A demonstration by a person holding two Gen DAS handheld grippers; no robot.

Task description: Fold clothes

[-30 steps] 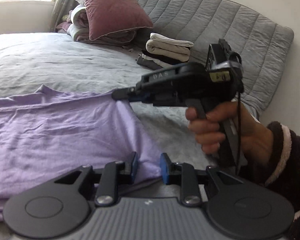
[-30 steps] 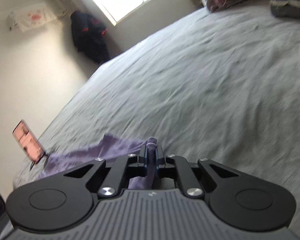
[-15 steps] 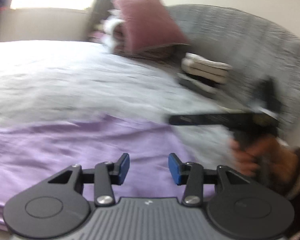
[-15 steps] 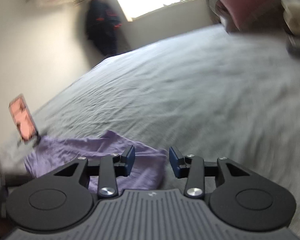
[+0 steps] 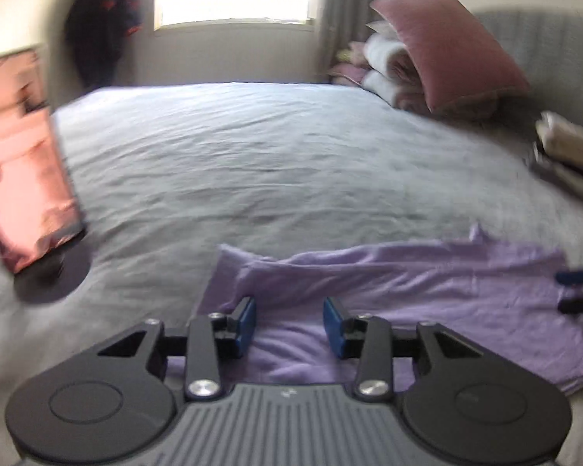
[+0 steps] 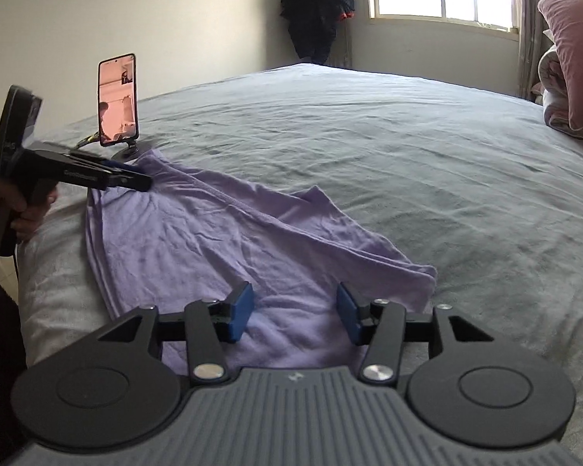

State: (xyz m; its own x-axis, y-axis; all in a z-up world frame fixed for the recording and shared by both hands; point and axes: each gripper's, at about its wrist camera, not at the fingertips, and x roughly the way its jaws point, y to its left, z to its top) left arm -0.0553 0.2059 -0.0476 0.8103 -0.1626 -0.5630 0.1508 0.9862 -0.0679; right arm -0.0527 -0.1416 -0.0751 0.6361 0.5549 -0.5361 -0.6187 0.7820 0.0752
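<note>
- purple garment (image 6: 229,248) lies flat on the grey bed (image 6: 408,147), partly folded, lower left to centre of right wrist view; long axis runs from upper left down to lower right.
- right tool (image 6: 294,316) released, jaws have just been opening, nothing pinched; cloth lies under and between the blue pads but isn't pressed. It sits at the garment's near end, lower centre of frame.
- left tool (image 5: 289,324) also released, jaws parted, have just eased in a little, only cloth lying below them. In right wrist view it's at left edge of frame (image 6: 136,182), tip over the garment's far corner.
- so each tool is at one end of the long axis; right tool nearer the lower-right corner (image 6: 423,275), left nearer the corner by the phone on its stand (image 6: 117,99).
- edges: folded hem runs diagonally across centre; bed edge is close along the left of frame, little room there.
- open room: wide bare bed to upper right, good for folding across. Pillow (image 6: 575,58) well apart at right edge.
</note>
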